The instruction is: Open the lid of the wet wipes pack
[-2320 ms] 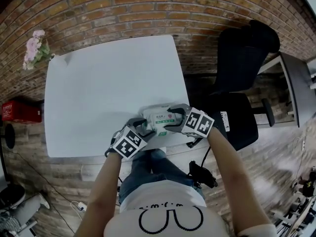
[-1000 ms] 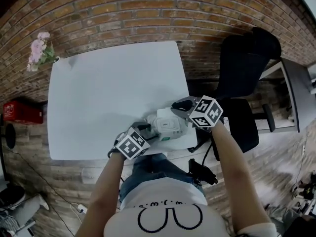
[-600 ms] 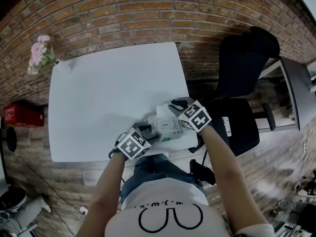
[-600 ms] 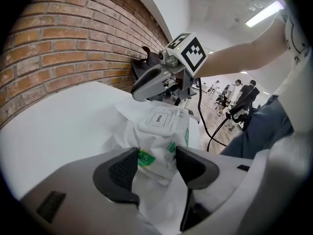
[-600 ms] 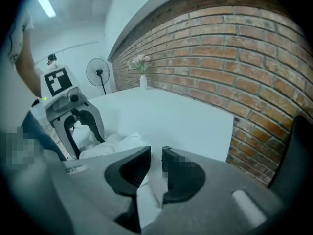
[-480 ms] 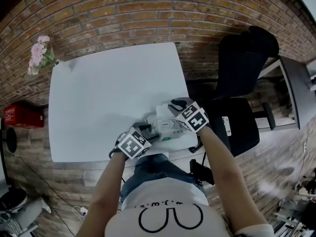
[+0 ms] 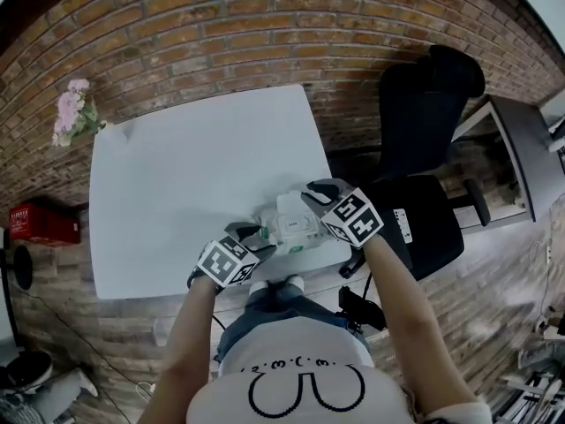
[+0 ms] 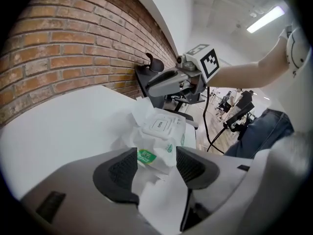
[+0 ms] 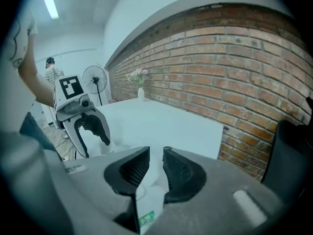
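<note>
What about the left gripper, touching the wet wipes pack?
Touching: the left gripper view shows the left gripper clamping the wet wipes pack between its pads.

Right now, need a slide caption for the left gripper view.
Left gripper clamped on the near end of the wet wipes pack, lid closed; white table and brick wall behind.

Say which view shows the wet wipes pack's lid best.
The left gripper view: the lid faces the camera, unobstructed. The head view shows it small. The right gripper view shows only a strip of the pack, no clear lid.
</note>
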Available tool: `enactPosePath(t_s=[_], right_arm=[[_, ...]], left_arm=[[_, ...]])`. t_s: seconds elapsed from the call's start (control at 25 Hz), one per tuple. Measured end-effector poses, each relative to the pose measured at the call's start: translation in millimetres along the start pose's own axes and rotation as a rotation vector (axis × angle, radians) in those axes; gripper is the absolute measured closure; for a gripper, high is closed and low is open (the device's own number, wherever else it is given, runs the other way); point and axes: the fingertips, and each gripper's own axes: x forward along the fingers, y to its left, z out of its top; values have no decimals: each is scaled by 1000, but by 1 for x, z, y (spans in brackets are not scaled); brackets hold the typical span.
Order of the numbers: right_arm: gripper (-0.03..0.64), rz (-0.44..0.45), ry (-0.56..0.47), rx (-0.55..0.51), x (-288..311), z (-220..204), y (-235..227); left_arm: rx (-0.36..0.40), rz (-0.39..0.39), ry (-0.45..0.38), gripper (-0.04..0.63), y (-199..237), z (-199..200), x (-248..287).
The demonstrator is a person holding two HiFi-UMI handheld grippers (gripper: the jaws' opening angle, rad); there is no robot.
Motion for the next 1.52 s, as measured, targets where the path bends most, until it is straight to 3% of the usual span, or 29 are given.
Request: enactPosePath(t_s=[0.16,0.32,0.6,0.88,0.96,1.16,1.36,1.52], right_arm=[[540,-60,-80,-1,-28,21,-2],[614,-169,-194,17,-65,48,-6],[615,-366,-349,32,-124,86,-11],[615,-477,-421,-15,-175,123,-11],[615,-501,-458,-32,-188,136,-8],[615,-553,-560,-31,-211,154,-4],[615,-568,-565,-23,-222,156,-2],[615,-593,-582,-28,-232,164,0]], left_arm=[[-14,52,-111,350,11,27,-26],[-3,135,-259,350,22,68,-57],[68,233,-456,350,18,127,-102],[126,346,-692,360,7,185,-156],[144,386,-727,399,6,199,-169],[175,492,-808,597,7,219,-196],[190,545,-890,597,0,235,-217],[214,574,-905,597,-3,243,-225]])
